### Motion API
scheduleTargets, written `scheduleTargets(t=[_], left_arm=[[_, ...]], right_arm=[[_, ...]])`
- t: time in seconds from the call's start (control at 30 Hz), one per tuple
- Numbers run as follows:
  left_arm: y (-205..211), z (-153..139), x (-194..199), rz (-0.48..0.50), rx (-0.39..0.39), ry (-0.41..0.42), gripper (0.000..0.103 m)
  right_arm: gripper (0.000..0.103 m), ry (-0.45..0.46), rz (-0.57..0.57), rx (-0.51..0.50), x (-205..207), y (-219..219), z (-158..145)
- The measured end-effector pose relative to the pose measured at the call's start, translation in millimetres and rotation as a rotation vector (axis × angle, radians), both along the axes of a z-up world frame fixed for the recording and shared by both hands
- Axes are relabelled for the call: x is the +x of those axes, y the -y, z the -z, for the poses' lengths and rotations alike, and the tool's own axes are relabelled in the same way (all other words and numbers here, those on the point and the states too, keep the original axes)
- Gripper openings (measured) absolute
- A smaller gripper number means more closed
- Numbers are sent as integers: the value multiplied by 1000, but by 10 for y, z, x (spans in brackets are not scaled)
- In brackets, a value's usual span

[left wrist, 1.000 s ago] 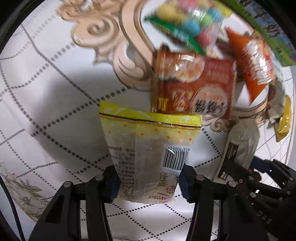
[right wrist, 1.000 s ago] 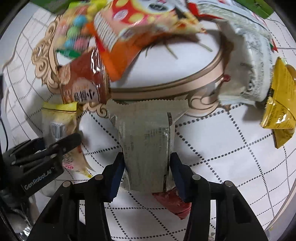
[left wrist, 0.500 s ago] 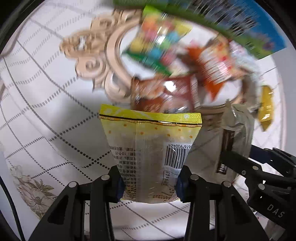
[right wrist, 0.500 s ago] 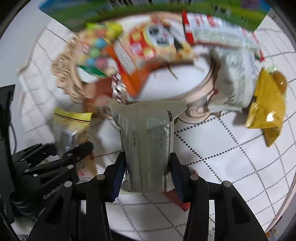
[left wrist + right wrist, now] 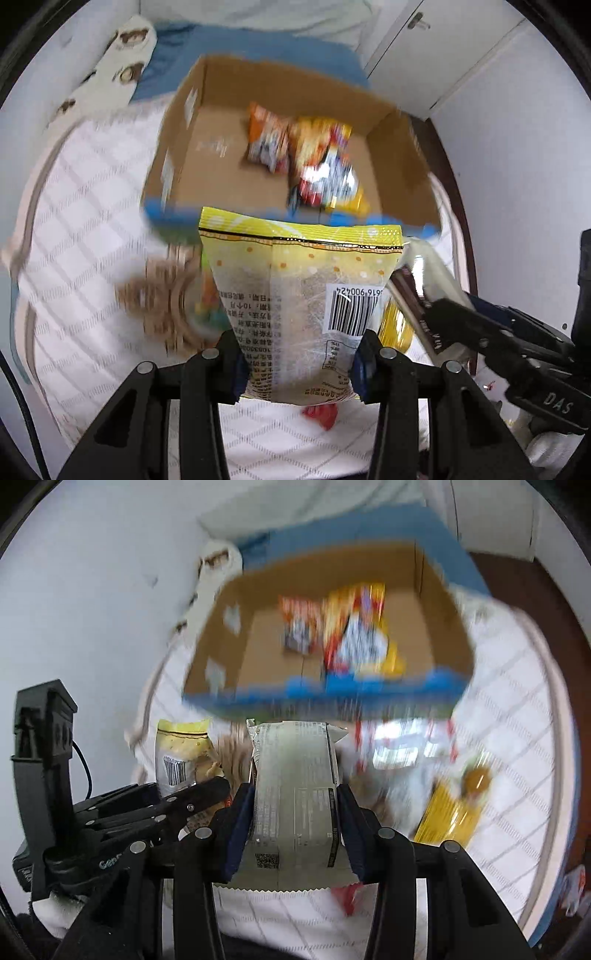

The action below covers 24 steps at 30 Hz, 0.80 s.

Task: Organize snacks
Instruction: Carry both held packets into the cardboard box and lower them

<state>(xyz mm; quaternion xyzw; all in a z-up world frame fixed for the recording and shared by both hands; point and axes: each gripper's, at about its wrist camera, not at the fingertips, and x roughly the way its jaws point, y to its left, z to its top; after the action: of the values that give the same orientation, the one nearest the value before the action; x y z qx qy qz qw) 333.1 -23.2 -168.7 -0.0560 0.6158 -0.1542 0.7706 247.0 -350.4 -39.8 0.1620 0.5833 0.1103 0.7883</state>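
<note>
My left gripper (image 5: 299, 363) is shut on a yellow snack bag (image 5: 299, 288) with a barcode, held upright above the table. My right gripper (image 5: 293, 830) is shut on a silver-grey snack packet (image 5: 295, 786), also lifted. An open cardboard box (image 5: 207, 162) with a blue front edge stands ahead, with an orange bag (image 5: 266, 140) and a yellow-red bag (image 5: 325, 166) inside. The box also shows in the right wrist view (image 5: 258, 646). The right gripper shows at the right of the left wrist view (image 5: 517, 350); the left one shows at the left of the right wrist view (image 5: 155, 805).
A white checked tablecloth (image 5: 85, 206) covers the table. A gold-rimmed tray (image 5: 166, 302) with snacks lies below the bags, blurred. A yellow packet (image 5: 454, 812) and a red-white bag (image 5: 402, 746) lie on the right. A small red wrapper (image 5: 321, 413) lies under my left gripper.
Both grippers have lifted with their bags and tipped up. The tray has dropped low in view and the cardboard box has come into sight ahead.
</note>
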Motion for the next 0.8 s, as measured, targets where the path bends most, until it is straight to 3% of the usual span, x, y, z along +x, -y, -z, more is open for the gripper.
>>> scheduleTargets(t=[0.17,0.3,0.7,0.8], left_arm=[[205,-86,666,-15,20,46,40],[174,0,1161,-15,41,15,40],[173,883,2425,-11,217,-153,41],[165,1122,2605,-12,262,-194,44]], right_arm=[[48,79,61,-61,625,231,-319],[48,94,95,-124,1086,348,-305],[48,25,103,-308,2219,440,579],[58,-37,95,-324,2404,441,834]])
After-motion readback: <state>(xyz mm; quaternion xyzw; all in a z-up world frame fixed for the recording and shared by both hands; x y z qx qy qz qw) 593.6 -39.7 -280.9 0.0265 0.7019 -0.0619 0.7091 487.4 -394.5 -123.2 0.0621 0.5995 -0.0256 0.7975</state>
